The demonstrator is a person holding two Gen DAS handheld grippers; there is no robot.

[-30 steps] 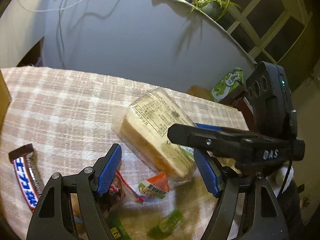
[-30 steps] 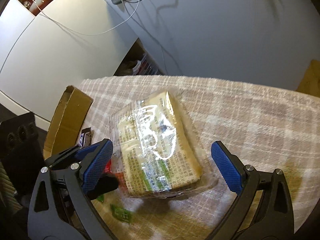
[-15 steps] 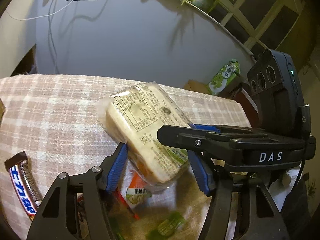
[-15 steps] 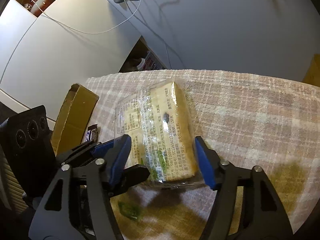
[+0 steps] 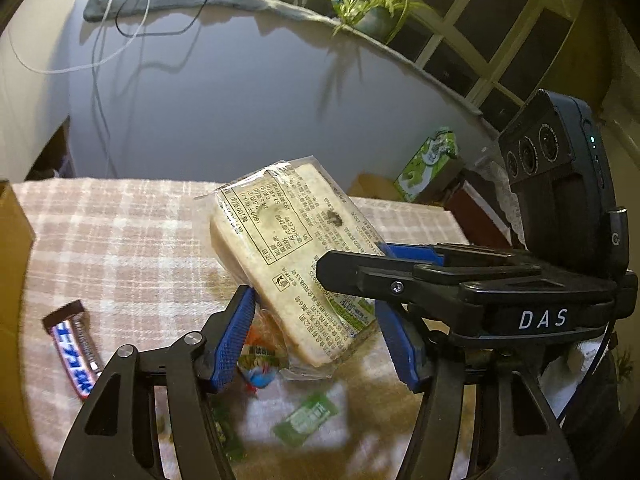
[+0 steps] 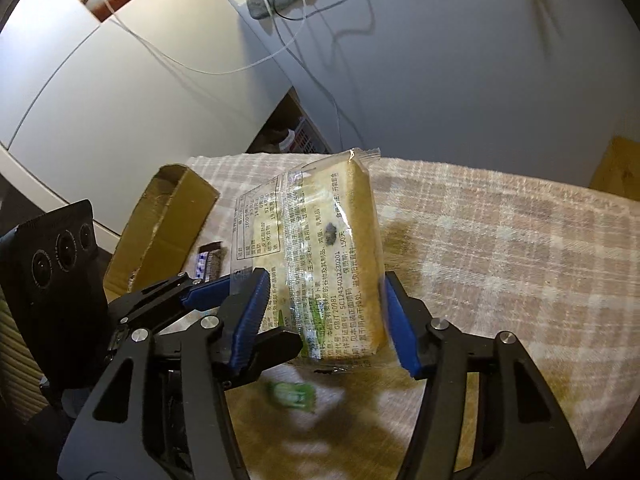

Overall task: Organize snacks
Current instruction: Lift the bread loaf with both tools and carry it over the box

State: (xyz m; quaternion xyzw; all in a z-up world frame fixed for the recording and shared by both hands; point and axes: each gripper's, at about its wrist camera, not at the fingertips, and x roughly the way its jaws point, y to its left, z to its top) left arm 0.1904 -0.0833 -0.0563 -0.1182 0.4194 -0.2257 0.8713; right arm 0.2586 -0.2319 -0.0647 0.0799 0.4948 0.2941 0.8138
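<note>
Bread is what matters here: the clear-wrapped block of pale sliced bread (image 5: 296, 256) sits tilted above the pink checked tablecloth (image 5: 120, 232), its long axis running up and away from you. Your left gripper (image 5: 316, 336) pinches its near end between blue pads, and your right gripper (image 6: 320, 320), jaws closing the last bit, clamps the same end from the other side. Your open brown cardboard box (image 6: 160, 224) lies to your left, past the brown chocolate bar (image 5: 74, 348). Small green sachets (image 5: 306, 420) lie directly underneath, so carry the block clear.
</note>
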